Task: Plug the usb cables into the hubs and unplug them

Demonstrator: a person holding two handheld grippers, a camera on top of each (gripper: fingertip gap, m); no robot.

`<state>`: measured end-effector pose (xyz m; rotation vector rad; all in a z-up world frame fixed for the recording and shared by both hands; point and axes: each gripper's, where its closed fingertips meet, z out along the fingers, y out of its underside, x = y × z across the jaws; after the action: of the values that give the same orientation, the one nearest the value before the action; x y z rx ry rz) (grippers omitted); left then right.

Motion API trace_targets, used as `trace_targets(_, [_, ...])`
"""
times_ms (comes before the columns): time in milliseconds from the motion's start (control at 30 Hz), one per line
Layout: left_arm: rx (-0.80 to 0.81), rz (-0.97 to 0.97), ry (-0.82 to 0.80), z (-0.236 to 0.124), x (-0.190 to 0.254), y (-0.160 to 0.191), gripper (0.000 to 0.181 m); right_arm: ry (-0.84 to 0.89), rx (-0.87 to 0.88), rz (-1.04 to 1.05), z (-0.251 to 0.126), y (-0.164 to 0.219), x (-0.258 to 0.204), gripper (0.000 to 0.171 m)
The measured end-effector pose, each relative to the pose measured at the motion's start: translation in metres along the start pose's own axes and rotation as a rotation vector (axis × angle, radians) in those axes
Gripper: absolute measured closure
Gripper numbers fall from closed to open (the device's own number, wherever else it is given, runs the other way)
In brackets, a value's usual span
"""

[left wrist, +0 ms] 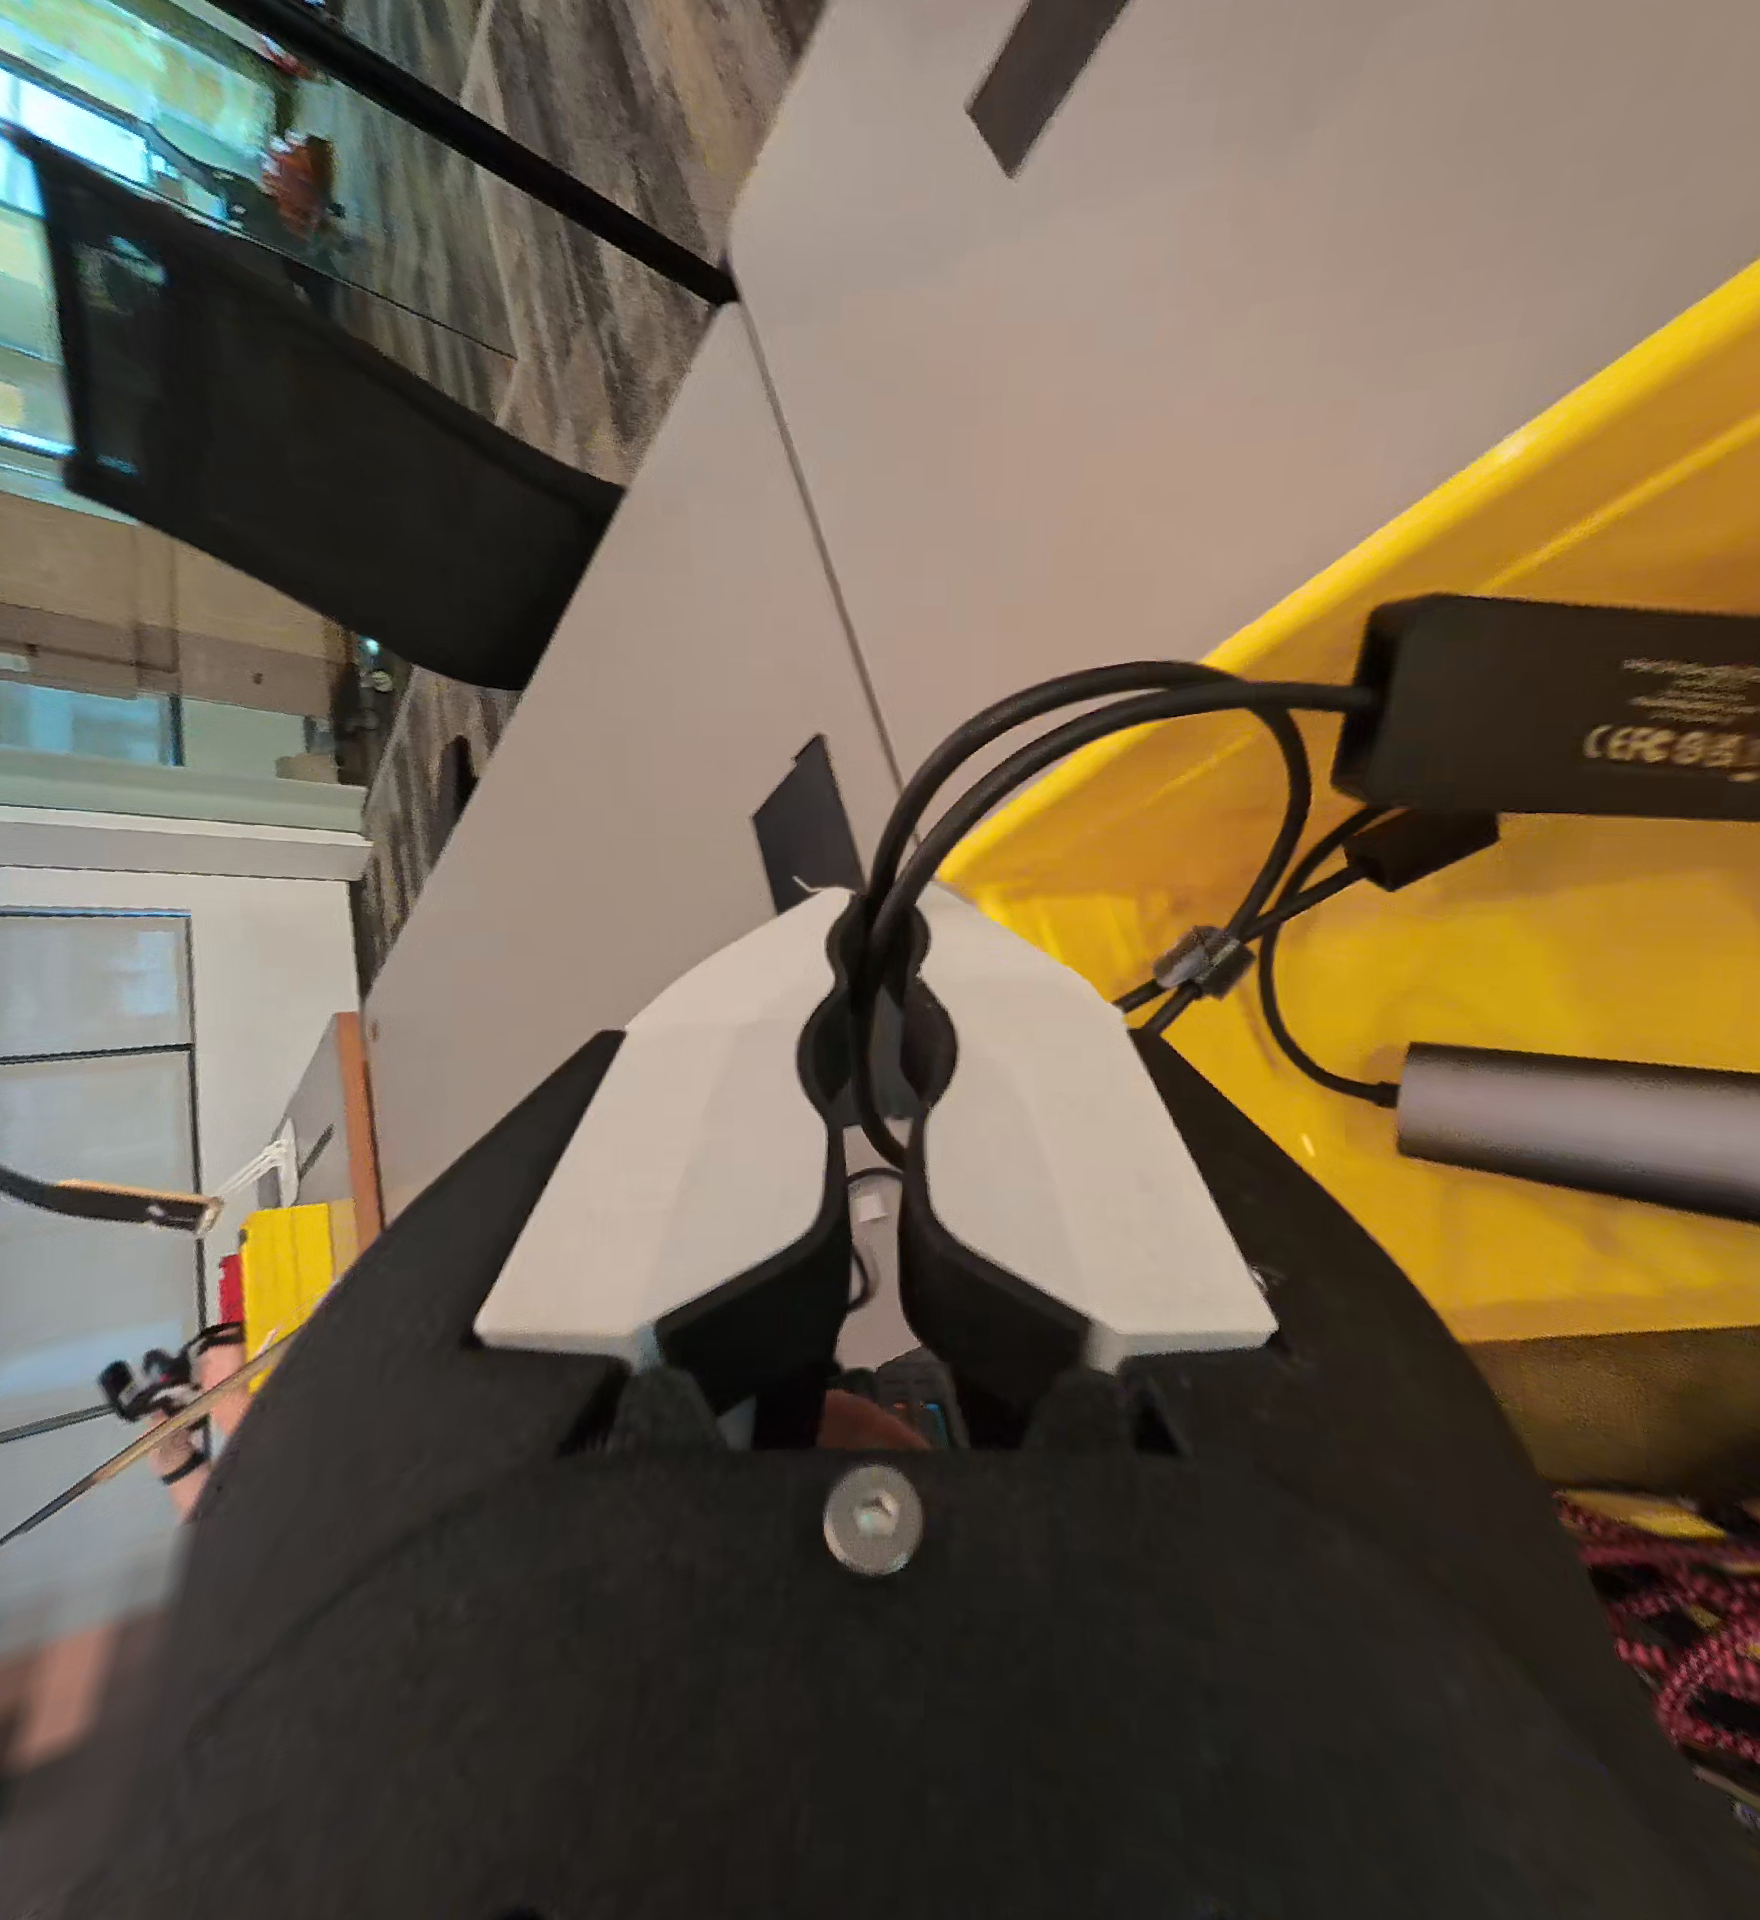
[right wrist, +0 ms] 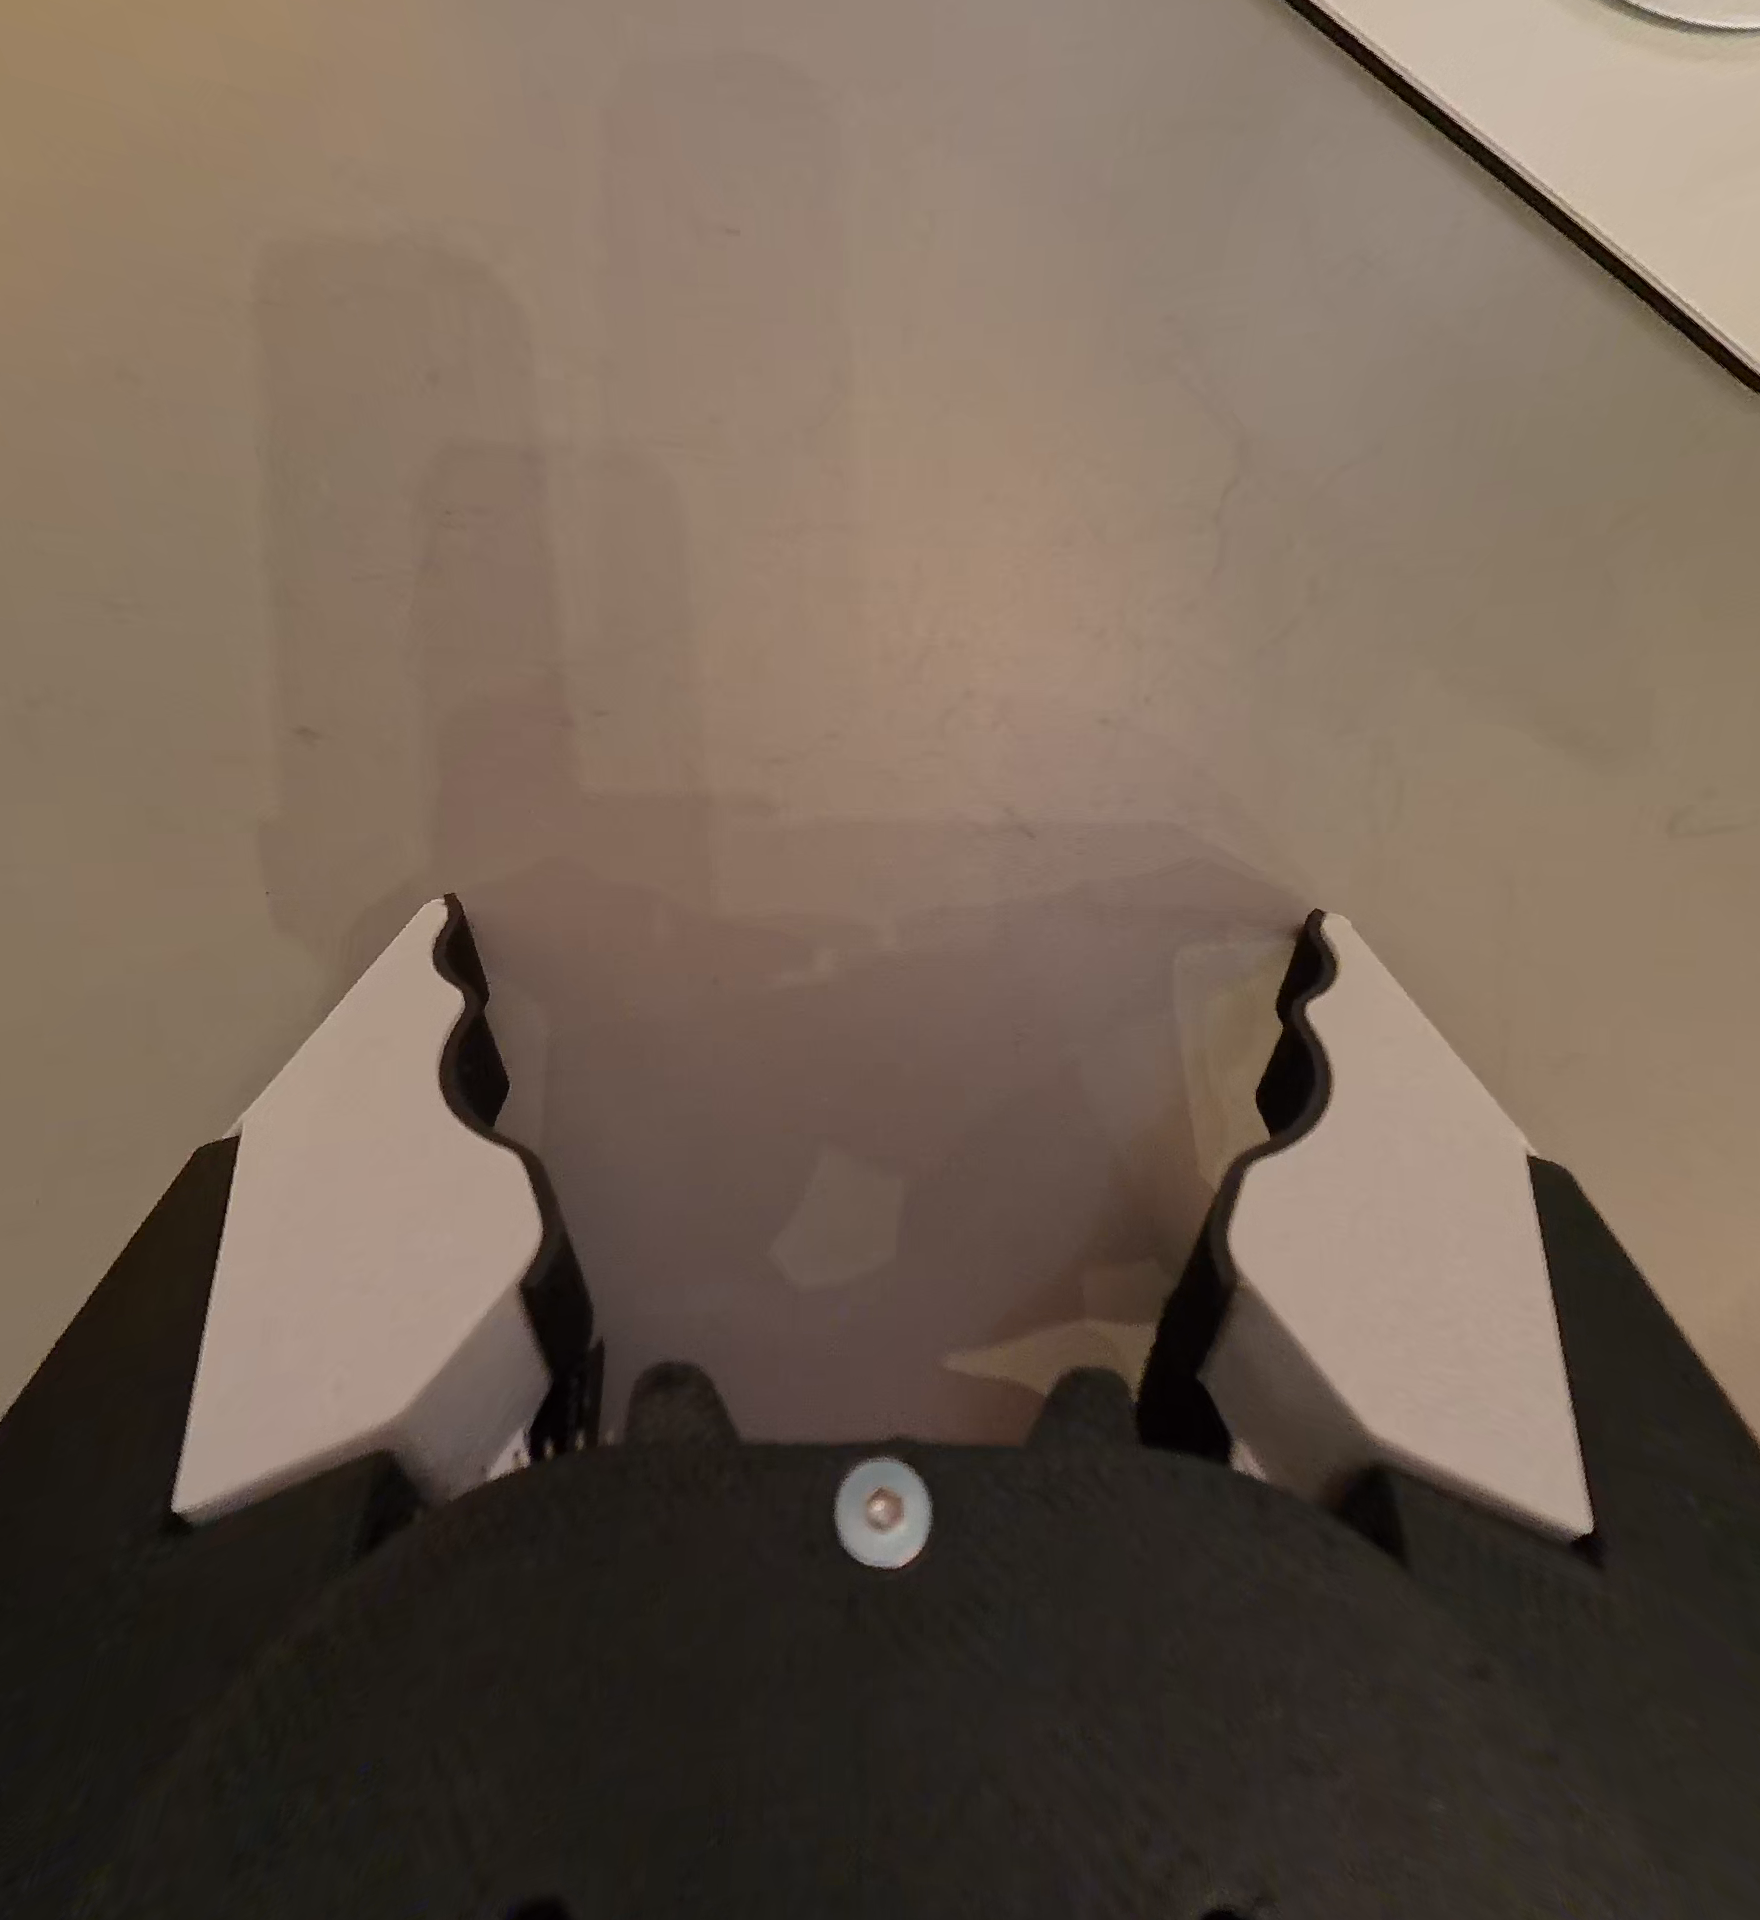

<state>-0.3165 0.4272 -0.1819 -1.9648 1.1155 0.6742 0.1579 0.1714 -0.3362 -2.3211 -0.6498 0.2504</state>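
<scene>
Pinching the black cable [left wrist: 969,774] beside the yellow bin [left wrist: 1541,956], left tongs [left wrist: 878,1023] lift its hub [left wrist: 1603,707]; right tongs [right wrist: 881,1029] gape idle over tabletop [right wrist: 855,468].

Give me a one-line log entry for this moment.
left gripper: shut on black cable | cable leads to black hub, yellow bin | right gripper: open, empty, over table

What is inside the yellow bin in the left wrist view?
The yellow bin holds a black hub, a grey hub and black cables. The left gripper covers its near part.
</scene>
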Motion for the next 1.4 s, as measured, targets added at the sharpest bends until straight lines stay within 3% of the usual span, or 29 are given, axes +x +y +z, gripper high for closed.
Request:
trace_targets(267, [0.107, -0.077, -0.102, -0.070, -0.052, -0.019, 0.178, -0.001, 0.000, -0.001, 0.000, 0.000, 0.000, 0.025])
trace_targets(533, [0.268, -0.105, -0.061, -0.144, -0.045, -0.090, 0.178, 0.000, 0.002, -0.001, 0.000, 0.000, 0.000, 0.025])
trace_targets(700, [0.349, -0.059, 0.077, -0.173, 0.014, -0.144, 0.178, -0.002, 0.005, -0.003, 0.000, 0.000, 0.000, 0.026])
trace_targets(900, [0.374, -0.026, 0.296, -0.177, 0.108, -0.186, 0.178, -0.004, 0.009, -0.006, -0.001, 0.000, -0.001, 0.028])
trace_targets(1133, [0.327, -0.007, 0.491, -0.159, 0.195, -0.207, 0.178, -0.009, 0.013, -0.011, -0.002, 0.001, -0.002, 0.030])
trace_targets(1400, [0.217, -0.069, 0.677, -0.125, 0.261, -0.203, 0.178, -0.030, 0.019, -0.028, -0.003, 0.001, -0.005, 0.032])
